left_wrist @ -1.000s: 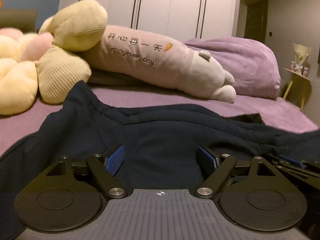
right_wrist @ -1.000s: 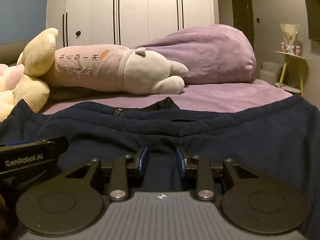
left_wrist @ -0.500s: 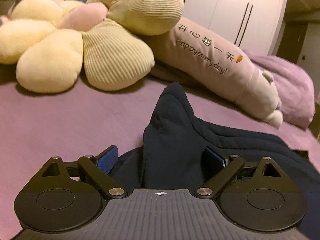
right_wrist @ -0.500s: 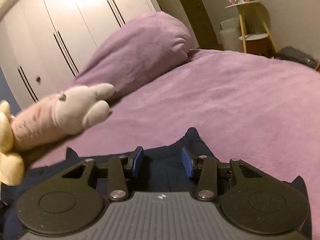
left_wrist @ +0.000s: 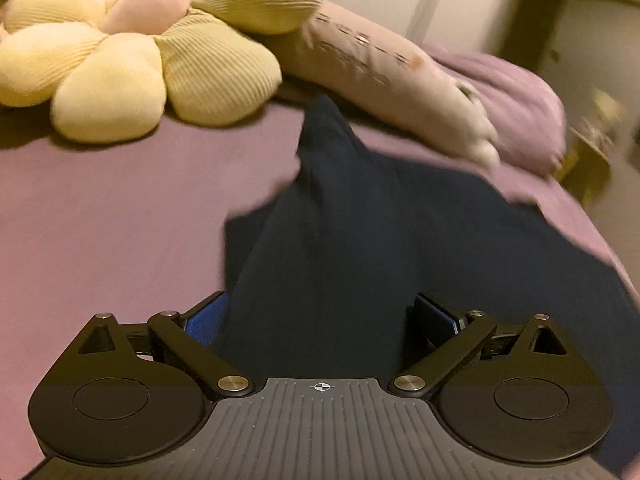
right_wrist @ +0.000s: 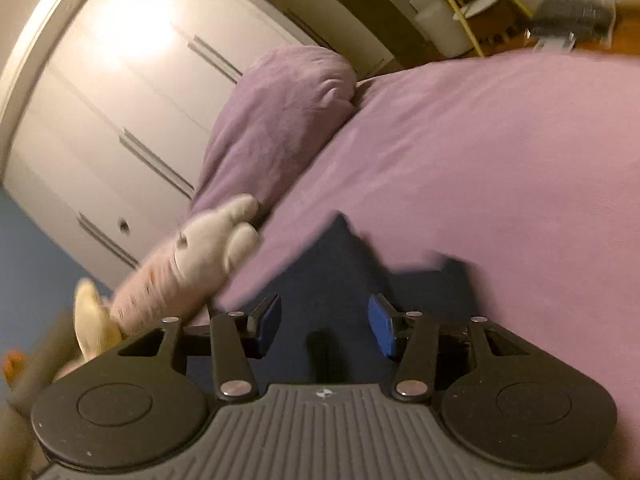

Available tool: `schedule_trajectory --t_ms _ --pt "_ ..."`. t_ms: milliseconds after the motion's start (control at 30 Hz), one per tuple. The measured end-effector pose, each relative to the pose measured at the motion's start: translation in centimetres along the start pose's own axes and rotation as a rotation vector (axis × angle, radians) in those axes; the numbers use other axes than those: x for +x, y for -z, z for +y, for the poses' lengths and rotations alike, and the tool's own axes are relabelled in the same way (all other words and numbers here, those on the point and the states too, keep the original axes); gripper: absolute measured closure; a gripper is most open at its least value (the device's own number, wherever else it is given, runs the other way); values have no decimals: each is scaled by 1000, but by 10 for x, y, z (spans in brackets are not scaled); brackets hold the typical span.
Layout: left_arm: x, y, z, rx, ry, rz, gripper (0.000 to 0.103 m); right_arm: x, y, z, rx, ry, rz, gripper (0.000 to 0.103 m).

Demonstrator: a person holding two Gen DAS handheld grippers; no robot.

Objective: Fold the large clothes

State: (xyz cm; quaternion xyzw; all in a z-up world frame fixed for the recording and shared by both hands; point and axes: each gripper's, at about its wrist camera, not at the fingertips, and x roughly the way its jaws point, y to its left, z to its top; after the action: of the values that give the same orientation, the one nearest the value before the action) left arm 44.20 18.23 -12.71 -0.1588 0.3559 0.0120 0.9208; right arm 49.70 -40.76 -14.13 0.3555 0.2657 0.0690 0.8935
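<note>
Both grippers have swung apart and let go: the left gripper (left_wrist: 320,316) gapes wide, the right gripper (right_wrist: 325,326) is opening, neither pinching the navy garment (left_wrist: 360,240), which lies mid-bed (left_wrist: 100,220), so that fold looks laid

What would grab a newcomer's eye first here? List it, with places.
The dark navy garment sprawls across the purple bed, a ridge of it rising between the opening left gripper. Behind it at upper left sits a yellow flower cushion, with a long pink plush pillow beside it. The right gripper is opening over navy cloth too.
</note>
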Motion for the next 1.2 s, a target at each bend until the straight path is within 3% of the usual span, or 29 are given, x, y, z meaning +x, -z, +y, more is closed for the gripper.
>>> schedule_trajectory --t_ms 33,67,167,233,300,400,600,667,733,833,1200 --pt "-15 14 6 13 41 29 2 -31 9 -5 -67 30 4 47" --pt "-29 29 12 21 68 50 2 -53 16 -11 -110 60 17 39" --pt "-56 52 23 11 118 84 5 -102 37 -37 -118 19 98 40" --pt "-61 54 23 -25 142 90 19 -115 42 -43 -117 -26 123 43" --pt "-61 51 19 -42 130 93 20 -111 44 -40 -147 -48 138 45" --pt "-56 46 14 6 119 92 24 -99 46 -31 -205 -99 215 58" --pt "-43 44 17 1 151 117 26 -108 58 -11 -360 -128 268 58" --pt "-43 44 16 -21 143 118 32 -96 59 -6 -374 -129 288 58" --pt "-47 43 16 -31 129 118 49 -90 57 -2 -362 -124 290 62" --pt "-61 38 12 -26 120 107 64 -93 54 4 -335 -118 301 76" --pt "-130 29 -12 2 150 67 71 -122 42 26 -289 -195 348 82"
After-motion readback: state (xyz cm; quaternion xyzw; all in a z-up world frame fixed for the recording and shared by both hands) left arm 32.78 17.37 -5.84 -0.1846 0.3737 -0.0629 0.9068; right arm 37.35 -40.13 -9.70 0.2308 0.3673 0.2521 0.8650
